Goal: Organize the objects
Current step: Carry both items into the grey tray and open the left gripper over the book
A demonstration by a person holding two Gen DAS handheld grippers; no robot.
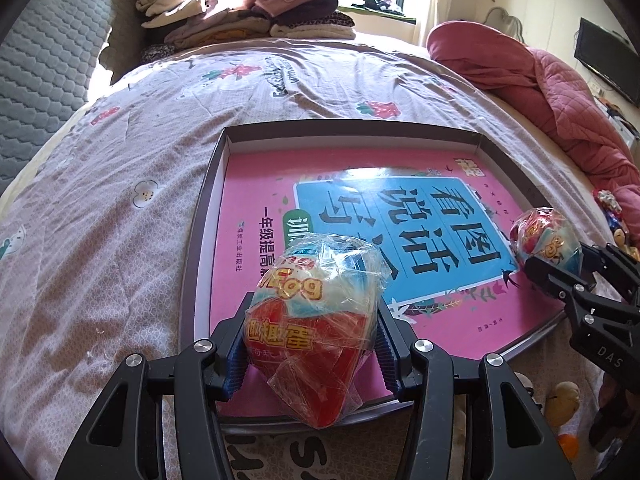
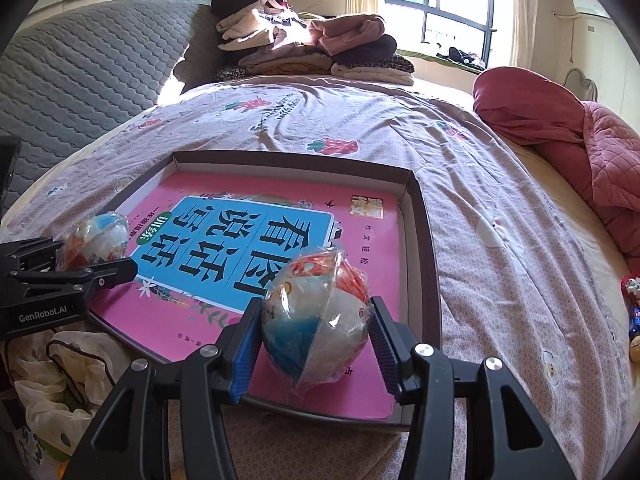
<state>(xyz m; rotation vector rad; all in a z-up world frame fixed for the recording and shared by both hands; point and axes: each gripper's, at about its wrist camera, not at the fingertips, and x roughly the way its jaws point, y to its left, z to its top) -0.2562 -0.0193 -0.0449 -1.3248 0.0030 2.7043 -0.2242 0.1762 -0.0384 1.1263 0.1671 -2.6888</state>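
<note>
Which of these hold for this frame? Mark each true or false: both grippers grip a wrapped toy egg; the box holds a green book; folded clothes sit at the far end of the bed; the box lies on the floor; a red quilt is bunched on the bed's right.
1. Both the left gripper and the right gripper grip a wrapped toy egg. True.
2. The box holds a green book. False: the book is pink with a blue panel.
3. Folded clothes sit at the far end. True.
4. The box lies on the floor. False: it lies on the bed.
5. A red quilt is bunched on the right. True.
</note>
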